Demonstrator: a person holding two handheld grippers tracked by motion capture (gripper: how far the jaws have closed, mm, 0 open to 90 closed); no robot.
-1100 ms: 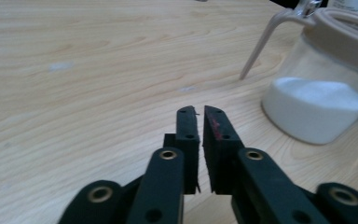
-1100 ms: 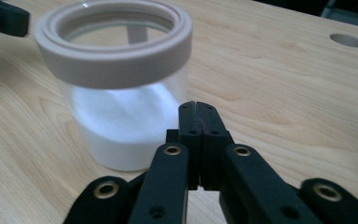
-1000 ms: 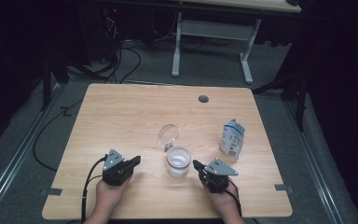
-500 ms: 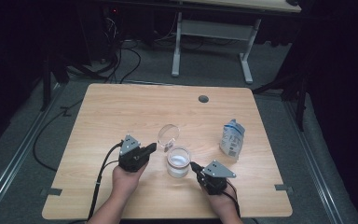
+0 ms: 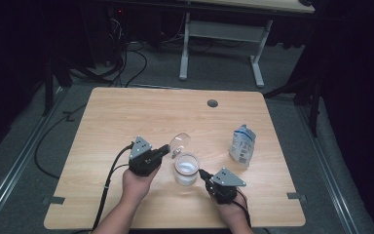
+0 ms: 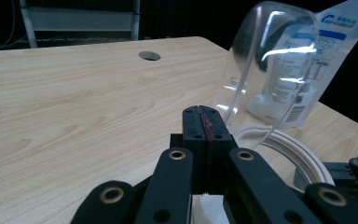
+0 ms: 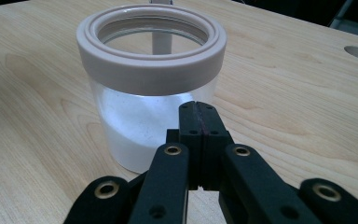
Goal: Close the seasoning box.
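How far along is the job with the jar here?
Done: the jar stands open, part-filled with white powder. In hand: nothing; the left tool is shut beside the clear dome, the right tool shut by the jar. Left: any grasping; the pouch sits apart, untouched.

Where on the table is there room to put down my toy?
The light wooden table is bare along its left side and far edge, around the round cable hole. Crowded: the clear plastic jar of white powder, clear domed lid and white-blue pouch.
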